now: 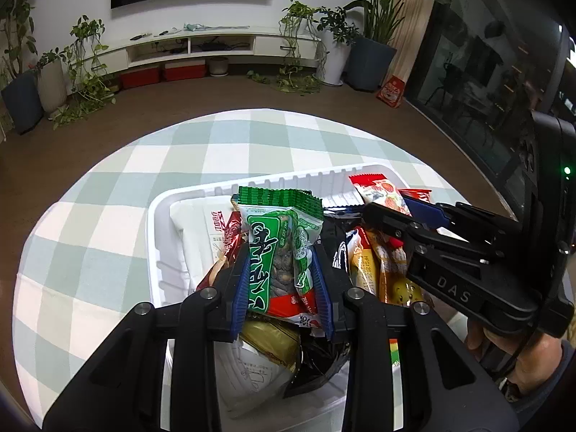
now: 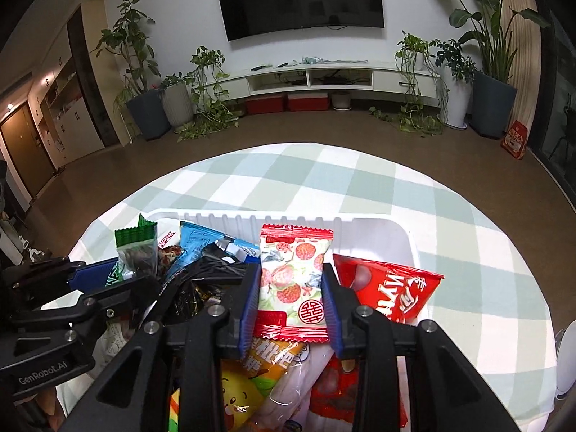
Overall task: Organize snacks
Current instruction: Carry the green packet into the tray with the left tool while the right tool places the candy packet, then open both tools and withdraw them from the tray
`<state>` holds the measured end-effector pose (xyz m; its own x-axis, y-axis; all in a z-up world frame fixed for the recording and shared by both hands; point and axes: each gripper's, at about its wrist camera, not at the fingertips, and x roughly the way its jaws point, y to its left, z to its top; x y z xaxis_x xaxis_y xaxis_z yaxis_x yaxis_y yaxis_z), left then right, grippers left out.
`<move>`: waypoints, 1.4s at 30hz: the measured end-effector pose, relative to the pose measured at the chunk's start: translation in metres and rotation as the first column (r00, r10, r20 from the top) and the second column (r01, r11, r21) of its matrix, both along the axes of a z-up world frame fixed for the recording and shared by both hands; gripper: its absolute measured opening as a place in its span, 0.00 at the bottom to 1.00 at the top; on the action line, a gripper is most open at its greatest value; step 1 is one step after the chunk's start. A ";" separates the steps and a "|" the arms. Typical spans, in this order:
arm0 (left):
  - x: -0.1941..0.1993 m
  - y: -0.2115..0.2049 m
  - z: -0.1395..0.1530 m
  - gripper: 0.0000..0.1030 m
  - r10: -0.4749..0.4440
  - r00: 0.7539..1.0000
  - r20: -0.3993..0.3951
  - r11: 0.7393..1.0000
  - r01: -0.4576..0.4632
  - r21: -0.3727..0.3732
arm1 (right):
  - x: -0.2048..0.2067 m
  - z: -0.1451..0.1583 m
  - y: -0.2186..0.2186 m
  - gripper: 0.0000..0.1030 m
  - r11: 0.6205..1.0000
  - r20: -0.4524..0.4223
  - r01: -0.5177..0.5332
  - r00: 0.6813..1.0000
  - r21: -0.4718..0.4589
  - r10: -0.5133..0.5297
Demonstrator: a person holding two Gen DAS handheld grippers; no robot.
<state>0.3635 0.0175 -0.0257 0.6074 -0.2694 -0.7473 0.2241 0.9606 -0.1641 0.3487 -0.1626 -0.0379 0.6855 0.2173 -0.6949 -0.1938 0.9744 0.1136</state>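
Observation:
A white plastic tray [image 1: 158, 237] full of snack packets sits on the checked tablecloth. My left gripper [image 1: 282, 280] is shut on a green snack packet [image 1: 280, 252] and holds it upright over the tray. My right gripper [image 2: 292, 295] is shut on a white packet with red lychee pictures [image 2: 293, 280], also over the tray [image 2: 374, 230]. The right gripper shows in the left wrist view [image 1: 392, 216]. The left gripper shows in the right wrist view [image 2: 104, 280] with the green packet [image 2: 135, 248].
The tray holds a red packet [image 2: 388, 288], a blue packet [image 2: 198, 244], an orange packet [image 2: 248, 378], black packets [image 2: 201, 280] and a white bag [image 1: 201, 241]. The round table [image 2: 450, 216] has checked cloth around the tray. Plants and a TV stand lie beyond.

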 end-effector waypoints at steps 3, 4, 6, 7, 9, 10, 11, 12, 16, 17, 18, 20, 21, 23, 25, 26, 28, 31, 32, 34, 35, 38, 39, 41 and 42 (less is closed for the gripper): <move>-0.001 -0.001 0.001 0.43 -0.002 1.000 0.009 1.000 0.001 0.009 | 0.000 -0.002 0.002 0.40 1.000 -0.007 0.001 1.000 -0.011 -0.001; -0.001 -0.002 0.001 0.46 -0.004 1.000 0.011 1.000 0.004 0.016 | -0.001 -0.002 0.002 0.41 1.000 -0.010 -0.001 1.000 -0.012 0.001; -0.002 -0.002 0.001 0.47 -0.007 1.000 0.013 1.000 0.007 0.020 | -0.002 -0.002 0.003 0.42 1.000 -0.011 -0.002 1.000 -0.016 0.001; -0.002 -0.002 0.001 0.48 -0.006 1.000 0.013 1.000 0.006 0.020 | -0.003 -0.003 0.003 0.43 1.000 -0.010 -0.002 1.000 -0.018 0.001; -0.003 -0.003 0.001 0.55 -0.010 1.000 0.019 1.000 0.010 0.018 | -0.005 -0.002 0.002 0.43 1.000 -0.008 0.000 1.000 -0.020 0.000; -0.003 -0.004 0.001 0.58 -0.013 1.000 0.020 1.000 0.013 0.021 | -0.007 -0.001 0.002 0.46 1.000 -0.006 0.004 1.000 -0.020 -0.004; -0.004 -0.004 0.001 0.58 -0.015 1.000 0.022 1.000 0.015 0.024 | -0.007 0.000 0.001 0.47 1.000 -0.003 0.005 1.000 -0.019 -0.005; -0.005 -0.005 0.001 0.58 -0.017 1.000 0.023 1.000 0.017 0.025 | -0.008 0.001 0.001 0.48 1.000 0.001 0.006 1.000 -0.018 -0.006; -0.008 -0.002 0.003 0.68 -0.008 0.999 0.039 1.000 0.007 0.018 | -0.013 0.011 -0.007 0.55 1.000 0.030 0.027 0.999 0.003 -0.027; -0.010 -0.002 0.006 0.71 -0.005 0.999 0.050 1.000 0.004 0.015 | -0.014 0.013 -0.009 0.58 0.999 0.035 0.033 0.999 0.012 -0.033; -0.012 -0.001 0.008 0.75 -0.002 0.998 0.060 1.000 0.001 0.013 | -0.014 0.015 -0.011 0.60 0.999 0.040 0.040 0.998 0.024 -0.040; -0.014 0.001 0.013 0.76 0.012 0.997 0.071 1.000 -0.013 0.010 | -0.018 0.022 -0.018 0.67 0.997 0.062 0.056 0.996 0.054 -0.060; -0.016 0.002 0.015 0.82 0.019 0.997 0.074 1.000 -0.020 0.009 | -0.019 0.026 -0.020 0.69 0.996 0.074 0.062 0.995 0.064 -0.067; -0.023 0.004 0.021 0.92 0.035 0.994 0.106 0.999 -0.036 0.009 | -0.024 0.032 -0.025 0.77 0.994 0.104 0.079 0.991 0.081 -0.087; -0.034 0.008 0.028 0.96 0.061 0.988 0.145 0.998 -0.063 0.011 | -0.028 0.040 -0.029 0.83 0.992 0.138 0.096 0.985 0.087 -0.107; -0.040 0.011 0.031 0.97 0.078 0.984 0.161 0.997 -0.080 0.007 | -0.030 0.042 -0.031 0.87 0.991 0.150 0.101 0.982 0.088 -0.113; -0.053 0.015 0.035 1.00 0.106 0.978 0.179 0.994 -0.106 -0.009 | -0.035 0.048 -0.034 0.90 0.989 0.168 0.117 0.977 0.086 -0.130; -0.082 0.019 0.040 1.00 0.151 0.967 0.207 0.988 -0.152 -0.011 | -0.044 0.056 -0.037 0.92 0.989 0.177 0.125 0.974 0.083 -0.138; -0.092 0.020 0.041 1.00 0.156 0.963 0.221 0.988 -0.156 -0.020 | -0.049 0.060 -0.038 0.92 0.988 0.181 0.130 0.973 0.078 -0.142; -0.119 0.022 0.045 1.00 0.174 0.949 0.264 0.985 -0.166 -0.054 | -0.063 0.067 -0.038 0.92 0.989 0.194 0.133 0.970 0.070 -0.144; -0.136 0.024 0.047 1.00 0.190 0.942 0.275 0.981 -0.174 -0.081 | -0.069 0.069 -0.038 0.93 0.989 0.202 0.134 0.969 0.065 -0.145; -0.177 0.030 0.053 1.00 0.209 0.940 0.271 0.971 -0.167 -0.170 | -0.097 0.076 -0.034 0.93 0.990 0.233 0.139 0.962 0.035 -0.143; -0.188 0.030 0.055 1.00 0.206 0.943 0.263 0.971 -0.163 -0.174 | -0.106 0.077 -0.033 0.93 0.990 0.244 0.142 0.959 0.025 -0.144; -0.213 0.022 0.059 1.00 0.190 0.954 0.232 0.981 -0.177 -0.073 | -0.131 0.077 -0.032 0.93 0.990 0.268 0.142 0.953 0.005 -0.138; -0.224 0.017 0.061 1.00 0.219 0.944 0.248 0.974 -0.224 -0.008 | -0.143 0.076 -0.032 0.93 0.990 0.279 0.143 0.950 0.001 -0.138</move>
<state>0.1394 0.0347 0.0355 0.8156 -0.0932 -0.5711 0.0360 0.9932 -0.1107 0.2062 -0.1946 0.0378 0.8744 0.0935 -0.4761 -0.0759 0.9955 0.0561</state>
